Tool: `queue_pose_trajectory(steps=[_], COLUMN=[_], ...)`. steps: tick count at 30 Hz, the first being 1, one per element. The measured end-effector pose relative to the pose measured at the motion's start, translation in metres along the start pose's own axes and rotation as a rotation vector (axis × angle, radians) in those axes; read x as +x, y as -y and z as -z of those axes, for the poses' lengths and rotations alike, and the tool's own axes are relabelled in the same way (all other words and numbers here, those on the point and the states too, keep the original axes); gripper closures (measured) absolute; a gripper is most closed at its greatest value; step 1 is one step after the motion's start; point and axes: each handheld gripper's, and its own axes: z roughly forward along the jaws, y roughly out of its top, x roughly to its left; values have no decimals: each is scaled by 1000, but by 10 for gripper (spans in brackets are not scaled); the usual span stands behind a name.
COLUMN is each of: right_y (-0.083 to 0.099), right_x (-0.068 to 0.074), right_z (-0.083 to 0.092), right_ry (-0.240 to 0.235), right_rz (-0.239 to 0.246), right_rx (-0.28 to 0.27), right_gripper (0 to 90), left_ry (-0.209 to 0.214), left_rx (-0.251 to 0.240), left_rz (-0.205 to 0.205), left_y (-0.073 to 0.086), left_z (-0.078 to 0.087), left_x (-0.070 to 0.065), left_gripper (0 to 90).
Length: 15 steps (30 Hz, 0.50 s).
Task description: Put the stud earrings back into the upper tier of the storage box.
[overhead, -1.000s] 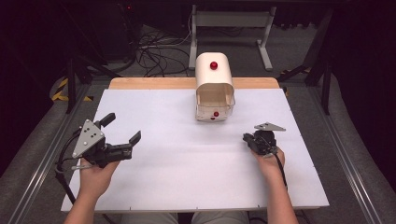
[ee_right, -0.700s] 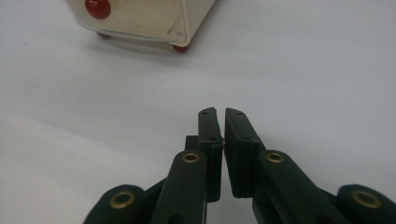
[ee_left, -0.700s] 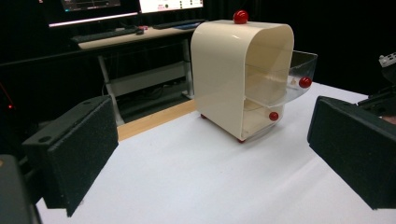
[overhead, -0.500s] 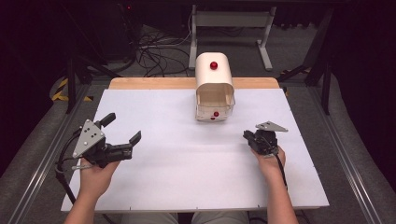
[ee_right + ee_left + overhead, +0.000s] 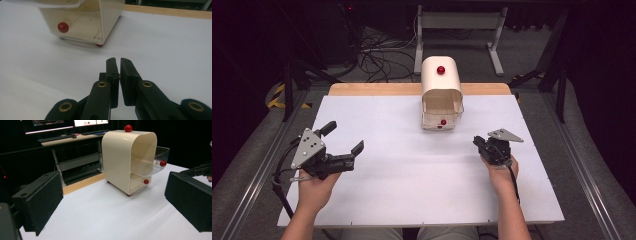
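A cream, round-topped box (image 5: 441, 95) stands at the back middle of the white table top (image 5: 412, 175), with a red knob (image 5: 441, 70) on its roof. Its open front faces me. A clear upper drawer with a red knob (image 5: 163, 163) juts out of it, and a lower drawer knob (image 5: 146, 181) sits below. My left gripper (image 5: 343, 137) is held at the left, well apart from the box, jaws wide open and empty (image 5: 112, 187). My right gripper (image 5: 477, 143) rests low at the right, shut with nothing between its jaws (image 5: 118, 61); it points toward the box (image 5: 105, 15) and its lower knob (image 5: 63, 27).
A wooden strip (image 5: 377, 89) edges the table's far side. Behind it are a metal stand (image 5: 457, 20) and loose cables (image 5: 377, 50) on the dark floor. Rails run along both sides of the table (image 5: 577, 150).
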Motion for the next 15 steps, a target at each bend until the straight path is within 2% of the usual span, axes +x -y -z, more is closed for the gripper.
queue_pose_trajectory(steps=[15], right_y=[-7], right_x=[5], right_z=[9], right_ry=[13], right_rz=[7], right_rx=[-78], right_gripper=[859], left_ry=[-1], left_rx=[1], left_rz=[0], left_y=[0], left_z=[0], left_x=[0], left_gripper=[25])
